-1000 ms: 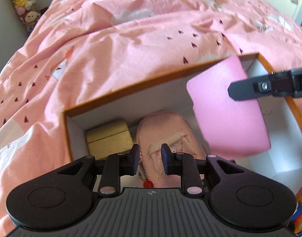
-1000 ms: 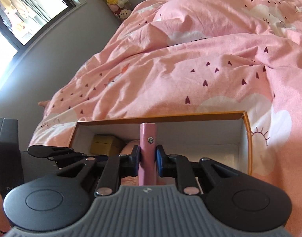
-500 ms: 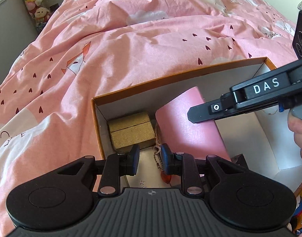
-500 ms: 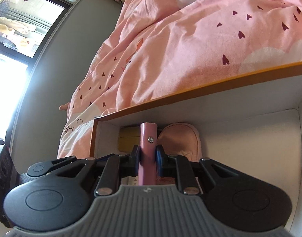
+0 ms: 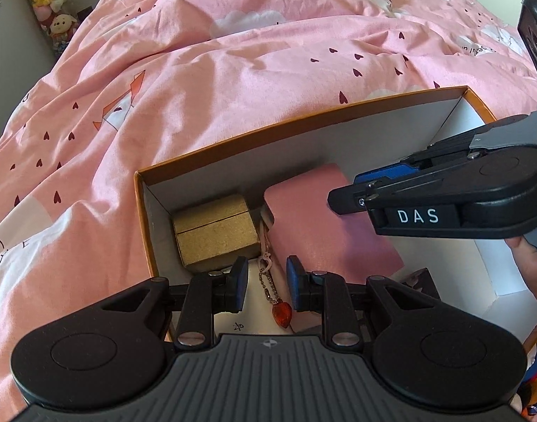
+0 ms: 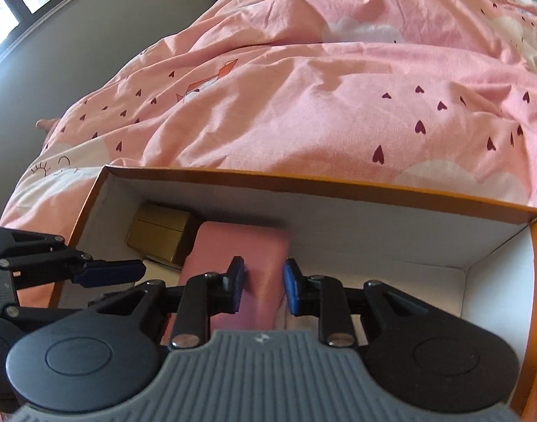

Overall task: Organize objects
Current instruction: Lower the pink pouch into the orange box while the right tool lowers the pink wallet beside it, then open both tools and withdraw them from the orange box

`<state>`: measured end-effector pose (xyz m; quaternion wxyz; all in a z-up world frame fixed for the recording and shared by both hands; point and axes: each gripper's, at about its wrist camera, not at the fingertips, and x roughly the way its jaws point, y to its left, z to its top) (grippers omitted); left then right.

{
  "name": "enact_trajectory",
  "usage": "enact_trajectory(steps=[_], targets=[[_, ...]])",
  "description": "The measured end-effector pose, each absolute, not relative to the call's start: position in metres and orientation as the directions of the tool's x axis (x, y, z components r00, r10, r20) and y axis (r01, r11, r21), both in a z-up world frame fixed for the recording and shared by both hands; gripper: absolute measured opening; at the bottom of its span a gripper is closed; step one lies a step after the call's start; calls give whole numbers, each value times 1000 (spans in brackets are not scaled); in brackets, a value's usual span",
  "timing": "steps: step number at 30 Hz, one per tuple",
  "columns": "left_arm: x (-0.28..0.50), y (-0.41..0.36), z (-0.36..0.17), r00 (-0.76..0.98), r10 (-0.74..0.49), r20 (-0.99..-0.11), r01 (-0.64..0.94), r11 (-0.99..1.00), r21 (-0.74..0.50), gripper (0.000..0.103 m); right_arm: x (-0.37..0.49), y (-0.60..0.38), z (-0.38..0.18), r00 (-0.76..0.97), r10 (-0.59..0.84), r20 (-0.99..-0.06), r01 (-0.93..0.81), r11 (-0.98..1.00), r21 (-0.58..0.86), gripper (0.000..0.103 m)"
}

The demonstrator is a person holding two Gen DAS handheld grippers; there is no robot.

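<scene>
Two views. Left wrist: the left gripper (image 5: 266, 283), fingers spread and empty, hovers at the near edge of an orange-rimmed box (image 5: 303, 123). A pink case (image 5: 324, 225) lies flat inside, right of a gold box (image 5: 214, 234), long axis running near to far.

Right wrist: the right gripper (image 6: 262, 286), spread, hangs directly over the pink case (image 6: 240, 253), nearer it than the left.

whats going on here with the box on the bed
A person with a handheld gripper in each hand is packing an orange-rimmed box on a pink duvet. The right gripper, jaws open, is over a pink wallet lying beside a gold box. The left gripper hovers open, holding nothing.
</scene>
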<state>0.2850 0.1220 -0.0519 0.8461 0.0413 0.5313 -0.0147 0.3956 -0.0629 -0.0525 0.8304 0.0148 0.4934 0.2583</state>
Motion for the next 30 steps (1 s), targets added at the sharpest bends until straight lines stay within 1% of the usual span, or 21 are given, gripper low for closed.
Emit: enact_trajectory(steps=[3,5,6,7,9,12,13,16,19,21,22,23,25,30], targets=[[284,122,-51,437,20,-899,66,996,54,27,390,-64,-45,387,453,-803,-439,856,271,27],[282,122,-50,439,19,-898,64,997,52,27,384,-66,-37,392,461,-796,-465,846,261,32],[282,122,-50,439,19,-898,65,996,53,27,380,-67,-34,390,462,-796,-479,840,253,37],[281,122,-50,440,19,-898,66,996,53,27,375,-67,-31,385,461,-799,-495,834,242,38],[280,122,-49,442,16,-897,67,996,52,27,367,-67,-28,359,460,-812,-532,816,227,39],[278,123,-49,443,15,-896,68,996,50,28,350,-64,-30,320,440,-839,-596,782,183,45],[278,123,-49,443,16,-896,67,996,51,30,344,-63,-31,312,427,-849,-618,770,161,46],[275,123,-49,443,18,-896,62,997,50,30,333,-58,-38,299,396,-868,-662,741,110,46],[271,124,-47,448,17,-894,59,997,49,30,330,-54,-45,304,381,-873,-672,736,88,42],[268,125,-45,453,16,-892,57,997,47,31,331,-53,-47,315,382,-869,-666,741,84,31],[267,125,-44,454,16,-891,55,997,45,31,332,-51,-48,322,380,-867,-663,744,80,28],[267,125,-44,455,15,-890,53,998,44,32,333,-50,-48,328,386,-862,-662,745,82,27],[266,127,-44,457,16,-889,49,998,43,32,335,-49,-46,325,411,-851,-666,739,102,21],[261,130,-42,461,10,-887,41,999,33,32,337,-40,-43,355,411,-840,-685,725,65,20]])
